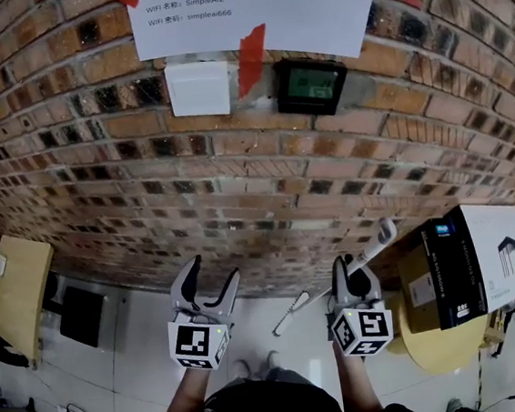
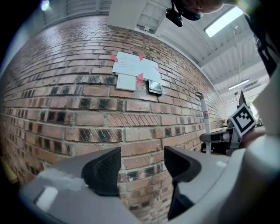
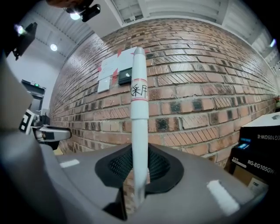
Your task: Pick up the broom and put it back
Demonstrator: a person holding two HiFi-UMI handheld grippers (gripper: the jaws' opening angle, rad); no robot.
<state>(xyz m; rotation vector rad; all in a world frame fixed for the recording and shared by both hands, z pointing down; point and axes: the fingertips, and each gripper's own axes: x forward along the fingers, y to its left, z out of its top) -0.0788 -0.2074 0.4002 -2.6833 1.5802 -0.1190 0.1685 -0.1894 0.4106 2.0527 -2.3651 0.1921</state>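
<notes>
- My right tongs (image 3: 139, 168) are clamped tight on the white broom handle (image 3: 139, 109). It stands upright between the pads, with its red-banded label (image 3: 139, 91) above the jaws.
- In the head view the handle runs on a slant through those tongs. Its capped top sits up and to the right, and its lower stretch drops left toward the pale floor (image 1: 296, 356). No view shows me the brush end.
- I judge the long axis to be near vertical, roughly parallel to the brick wall (image 1: 234, 157) and just in front of it. I cannot tell whether it touches the wall anywhere.
- My left tongs (image 2: 142, 168) are spread wide, with only brickwork showing between them. The handle lies off to their right, well apart.
- The right hand alone carries the broom, and the left is free to steady it if needed.
- The move to come turns on the gap between handle and wall, I think. The lower end goes down to the floor at the wall's foot, and the top then leans in.
- The cardboard box (image 1: 478, 260) stands near the handle's top on the right, so I would keep the swing away from that side.
</notes>
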